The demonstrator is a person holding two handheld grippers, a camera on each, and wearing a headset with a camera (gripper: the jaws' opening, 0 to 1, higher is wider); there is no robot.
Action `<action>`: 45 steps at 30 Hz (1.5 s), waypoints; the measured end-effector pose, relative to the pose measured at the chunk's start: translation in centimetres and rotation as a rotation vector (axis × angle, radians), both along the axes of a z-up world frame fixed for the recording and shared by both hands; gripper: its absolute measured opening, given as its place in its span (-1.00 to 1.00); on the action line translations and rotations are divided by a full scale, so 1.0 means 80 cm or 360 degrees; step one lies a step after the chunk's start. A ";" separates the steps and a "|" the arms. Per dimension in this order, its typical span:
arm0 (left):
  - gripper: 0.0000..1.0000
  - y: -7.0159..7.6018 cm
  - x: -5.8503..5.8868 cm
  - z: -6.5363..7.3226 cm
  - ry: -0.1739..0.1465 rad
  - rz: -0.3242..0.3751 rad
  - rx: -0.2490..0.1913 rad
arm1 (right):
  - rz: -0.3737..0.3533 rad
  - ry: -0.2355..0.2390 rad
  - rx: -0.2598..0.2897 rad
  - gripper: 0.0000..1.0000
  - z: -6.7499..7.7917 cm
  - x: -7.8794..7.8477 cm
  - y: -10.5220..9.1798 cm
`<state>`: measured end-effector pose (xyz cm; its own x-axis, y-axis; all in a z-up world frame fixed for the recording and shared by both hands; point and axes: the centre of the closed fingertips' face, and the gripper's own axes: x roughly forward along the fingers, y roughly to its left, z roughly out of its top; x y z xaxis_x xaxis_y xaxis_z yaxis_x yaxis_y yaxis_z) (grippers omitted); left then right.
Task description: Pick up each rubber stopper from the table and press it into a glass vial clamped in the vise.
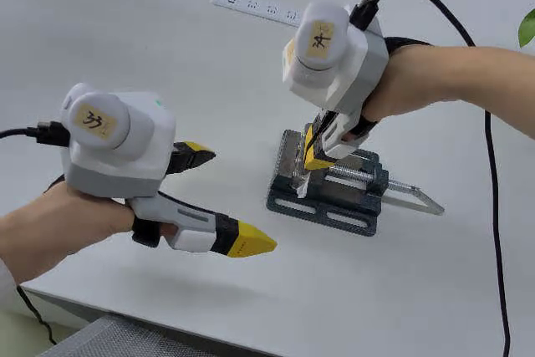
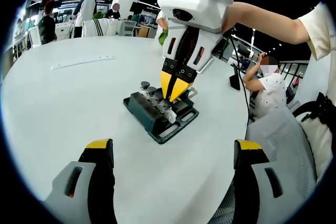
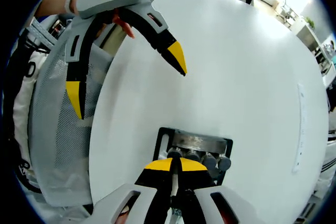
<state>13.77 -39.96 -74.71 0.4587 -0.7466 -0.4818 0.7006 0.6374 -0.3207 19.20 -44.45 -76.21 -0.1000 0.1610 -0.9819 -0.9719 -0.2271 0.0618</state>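
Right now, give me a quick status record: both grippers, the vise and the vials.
left gripper: open, above the table, apart from the vise
right gripper: jaws together, tips down at the vials
vise: on the table, clamping the vials in a row
vials: upright, dark stoppers on those that show
stopper between right jaws: cannot tell
background: power strip at the table's far edge

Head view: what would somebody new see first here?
Probably the two big white claws with yellow tips. The right claw points down, tips together, over the dark vise on the white table. The left claw hangs wide open nearer the person, off to the left.
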 end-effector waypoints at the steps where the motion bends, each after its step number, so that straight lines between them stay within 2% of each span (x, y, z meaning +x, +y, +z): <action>1: 0.90 0.000 0.000 0.000 0.0002 0.0001 -0.0002 | 0.0000 -0.0002 -0.0001 -1.00 -0.001 0.001 0.000; 11: 0.90 0.000 0.001 -0.002 0.0003 -0.0003 -0.0005 | -0.0087 0.0025 -0.0013 -1.00 -0.003 0.006 0.000; 17: 0.90 0.000 0.002 -0.002 0.0000 0.0001 -0.0009 | -0.0041 0.0017 -0.0001 -1.00 -0.003 0.003 0.000; 18: 0.90 0.000 0.001 -0.002 0.0002 0.0001 -0.0009 | -0.0028 0.0037 0.0001 -0.99 -0.003 0.003 0.000; 19: 0.90 0.001 0.001 -0.002 0.0002 0.0002 -0.0010 | -0.0059 0.0077 0.0005 -0.89 -0.003 -0.001 0.001; 20: 0.90 0.001 0.001 -0.002 0.0001 0.0004 -0.0009 | -0.0060 0.0078 0.0016 -0.85 0.000 -0.003 0.001; 23: 0.90 0.000 -0.001 -0.002 0.0005 0.0002 -0.0007 | -0.0033 0.0052 0.0015 -0.89 0.000 -0.004 0.001; 25: 0.89 0.000 -0.001 -0.003 0.0007 -0.0001 -0.0007 | -0.0036 0.0025 0.0045 -0.92 0.004 0.000 0.003; 31: 0.89 -0.001 0.001 -0.003 0.0010 -0.0002 -0.0013 | -0.0050 0.0035 0.0043 -0.93 0.003 0.005 0.004; 45: 0.88 0.000 0.001 -0.004 0.0015 0.0007 -0.0016 | -0.0055 0.0041 0.0030 -0.93 -0.001 0.001 0.002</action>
<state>13.83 -39.96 -75.02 0.4572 -0.7496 -0.4786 0.6948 0.6370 -0.3339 19.31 -44.27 -76.28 -0.1196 0.1833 -0.9758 -0.9773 -0.1950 0.0831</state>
